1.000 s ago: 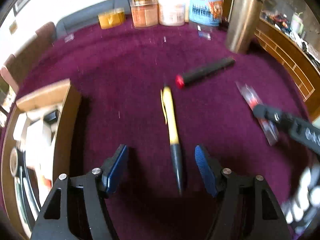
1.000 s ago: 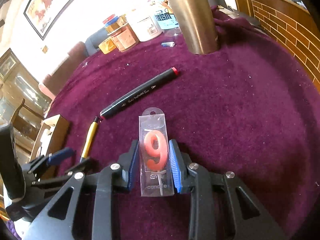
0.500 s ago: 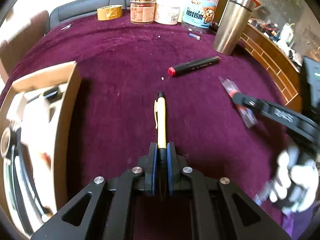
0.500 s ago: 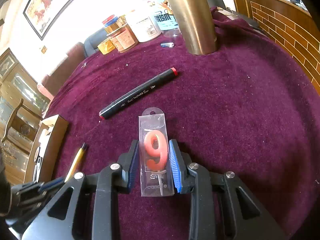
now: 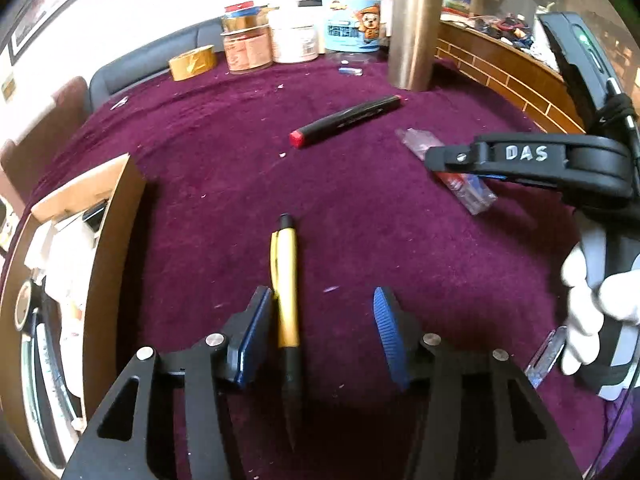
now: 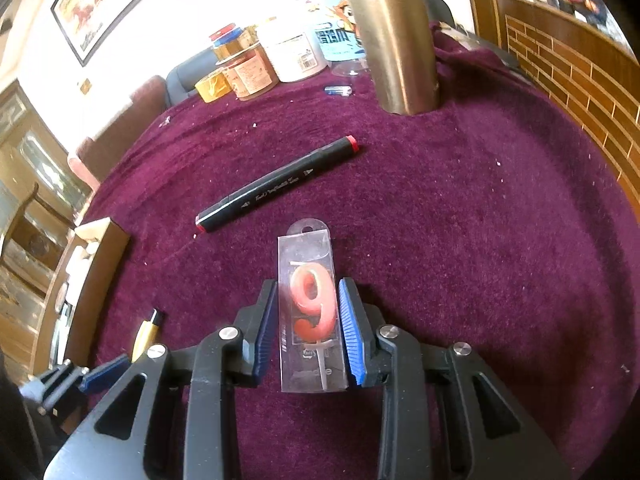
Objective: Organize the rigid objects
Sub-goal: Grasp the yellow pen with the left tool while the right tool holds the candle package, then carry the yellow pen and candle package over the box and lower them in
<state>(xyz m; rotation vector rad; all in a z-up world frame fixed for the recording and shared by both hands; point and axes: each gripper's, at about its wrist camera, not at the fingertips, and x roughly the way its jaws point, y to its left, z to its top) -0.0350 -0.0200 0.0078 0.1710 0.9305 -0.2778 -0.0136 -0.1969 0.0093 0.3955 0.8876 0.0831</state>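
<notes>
The left gripper (image 5: 320, 332) had just been opening, its jaws apart around the yellow pen (image 5: 286, 300), which lay on the purple-clothed bench (image 5: 400, 260) against the left pad. The right gripper (image 6: 308, 328) clamped the packaged number-nine candle (image 6: 312, 304).

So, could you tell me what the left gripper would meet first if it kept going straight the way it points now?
Probably the yellow pen, which already lies between the left gripper's open jaws, beside the left pad. Otherwise it would likely meet the purple cloth; depth is hard to judge here.
</notes>
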